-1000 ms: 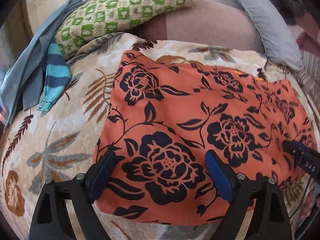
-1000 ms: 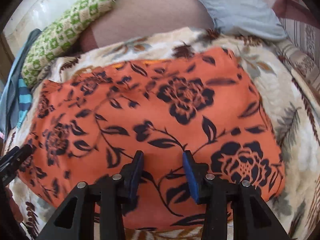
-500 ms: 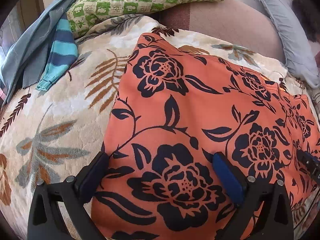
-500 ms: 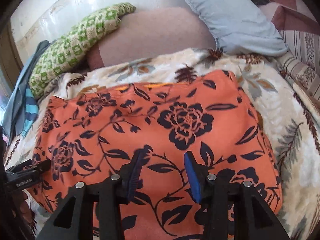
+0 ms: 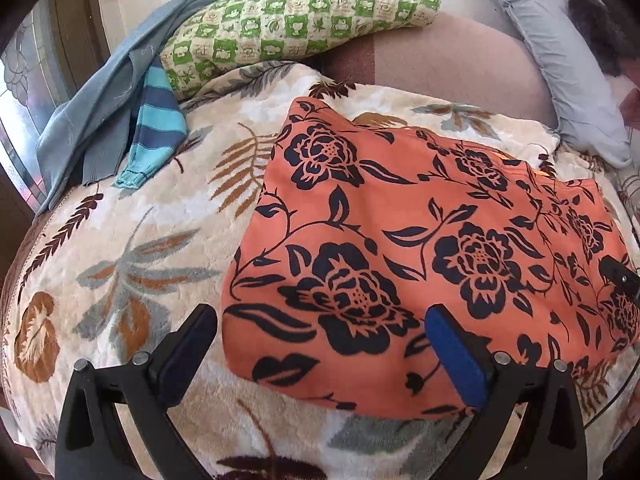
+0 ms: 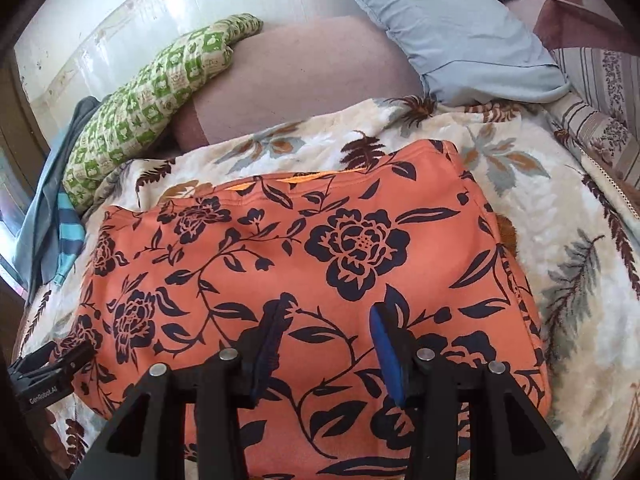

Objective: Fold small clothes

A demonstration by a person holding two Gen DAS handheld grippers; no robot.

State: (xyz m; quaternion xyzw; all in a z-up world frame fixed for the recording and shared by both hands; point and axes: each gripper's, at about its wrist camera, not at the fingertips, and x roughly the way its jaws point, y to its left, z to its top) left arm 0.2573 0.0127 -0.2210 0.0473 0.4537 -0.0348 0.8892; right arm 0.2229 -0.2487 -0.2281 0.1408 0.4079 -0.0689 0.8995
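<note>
The orange floral garment (image 5: pixel 420 248) lies flat and folded on the plush leaf-print blanket (image 5: pixel 132 248), a soft, thin rectangle with a rounded near edge. The left gripper (image 5: pixel 320 344) hovers at its six-o'clock corner, jaws spread wide and empty, having just been opening. The right gripper (image 6: pixel 328 340) hangs over the cloth's middle, jaws partly apart, gripping nothing. A pinch taken now could likely catch only the top layer, or snag the deep pile beneath. At eleven o'clock sit a striped sleeve (image 5: pixel 156 128) and green checked pillow (image 5: pixel 296 24).
</note>
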